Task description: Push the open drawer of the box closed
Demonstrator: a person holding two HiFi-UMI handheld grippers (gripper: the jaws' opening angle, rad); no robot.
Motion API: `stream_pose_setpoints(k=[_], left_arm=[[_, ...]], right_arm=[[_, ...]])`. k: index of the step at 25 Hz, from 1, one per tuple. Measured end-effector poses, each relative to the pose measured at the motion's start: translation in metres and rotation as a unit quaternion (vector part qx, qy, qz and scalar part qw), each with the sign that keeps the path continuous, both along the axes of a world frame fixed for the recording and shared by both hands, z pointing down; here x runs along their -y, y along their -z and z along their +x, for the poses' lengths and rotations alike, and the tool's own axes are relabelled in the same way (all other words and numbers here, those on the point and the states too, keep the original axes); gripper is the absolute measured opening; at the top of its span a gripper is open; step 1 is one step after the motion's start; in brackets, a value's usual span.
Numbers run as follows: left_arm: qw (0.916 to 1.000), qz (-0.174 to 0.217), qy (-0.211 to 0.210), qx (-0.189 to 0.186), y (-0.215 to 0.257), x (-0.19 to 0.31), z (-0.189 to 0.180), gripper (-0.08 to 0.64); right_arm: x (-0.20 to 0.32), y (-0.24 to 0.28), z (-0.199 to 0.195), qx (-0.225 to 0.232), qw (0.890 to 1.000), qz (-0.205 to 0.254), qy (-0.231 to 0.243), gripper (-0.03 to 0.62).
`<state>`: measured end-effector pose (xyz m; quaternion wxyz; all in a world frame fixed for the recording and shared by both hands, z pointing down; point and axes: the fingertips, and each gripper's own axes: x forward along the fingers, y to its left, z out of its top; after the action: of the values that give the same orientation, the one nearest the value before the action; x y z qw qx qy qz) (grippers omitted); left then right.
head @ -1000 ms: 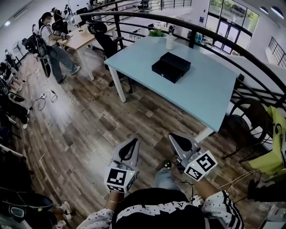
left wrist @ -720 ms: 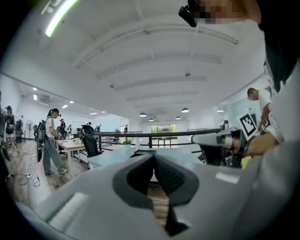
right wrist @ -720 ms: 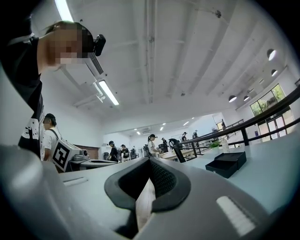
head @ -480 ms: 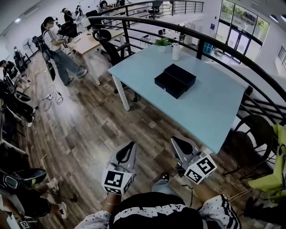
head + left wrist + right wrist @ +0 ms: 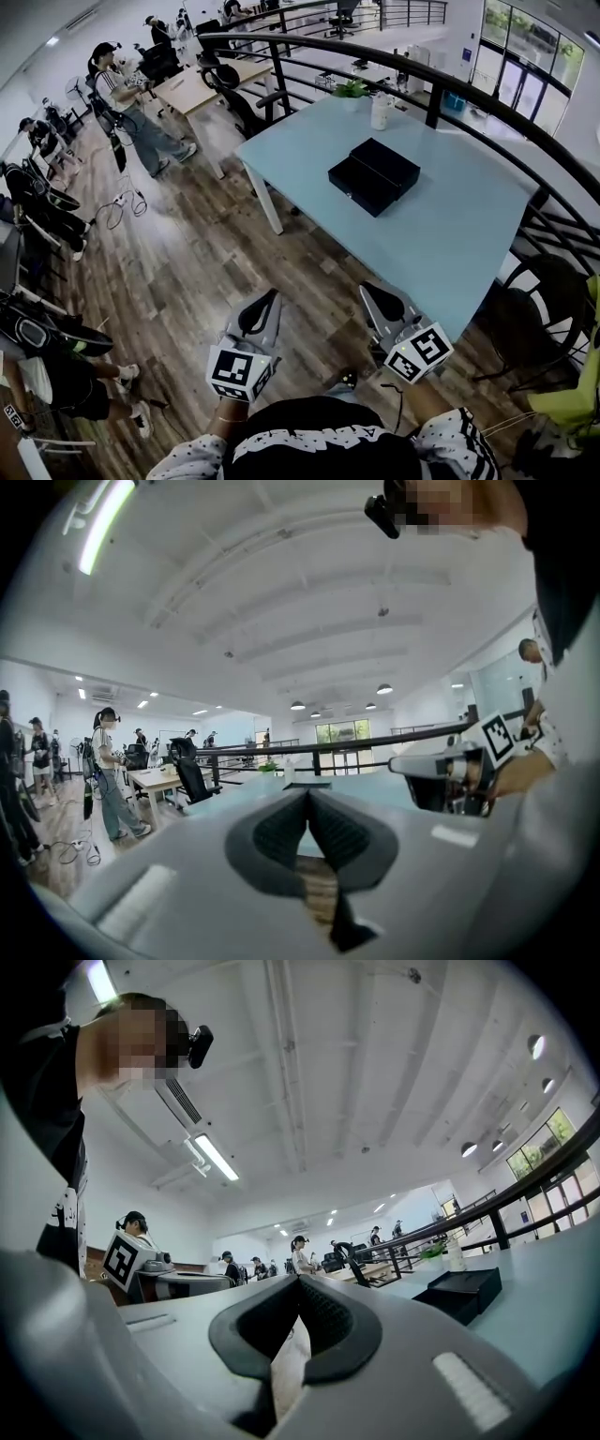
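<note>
A black box [image 5: 386, 164] lies on the light blue table [image 5: 450, 225], far ahead of both grippers. Its open drawer [image 5: 359, 187] sticks out toward the table's near-left edge. My left gripper [image 5: 273, 294] and right gripper [image 5: 367, 288] are held low over the wooden floor, short of the table, both shut and empty. In the right gripper view the box [image 5: 463, 1294] shows at the right beyond the shut right gripper [image 5: 298, 1283]. In the left gripper view the left gripper [image 5: 307, 794] points at the table, and the right gripper [image 5: 441, 766] shows alongside.
A white cup [image 5: 381, 111] and a small plant [image 5: 353, 89] stand at the table's far end. A black railing [image 5: 441, 84] curves behind it. A dark chair [image 5: 539, 300] stands at the right. People [image 5: 127, 94] and desks fill the back left.
The table and box have shifted in the head view as the person moves toward them. Both grippers stay shut and low.
</note>
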<state>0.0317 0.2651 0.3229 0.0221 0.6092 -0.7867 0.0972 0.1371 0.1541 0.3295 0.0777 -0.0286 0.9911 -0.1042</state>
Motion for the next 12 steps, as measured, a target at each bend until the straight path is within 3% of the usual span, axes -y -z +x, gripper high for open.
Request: stream_pose_setpoints(k=[12], left_arm=[[0.9999,0.012,-0.009,0.003,-0.001,0.082,0.003,0.0]], right_arm=[[0.068,-0.007,0.021,-0.009,1.0,0.002,-0.02,0.003]])
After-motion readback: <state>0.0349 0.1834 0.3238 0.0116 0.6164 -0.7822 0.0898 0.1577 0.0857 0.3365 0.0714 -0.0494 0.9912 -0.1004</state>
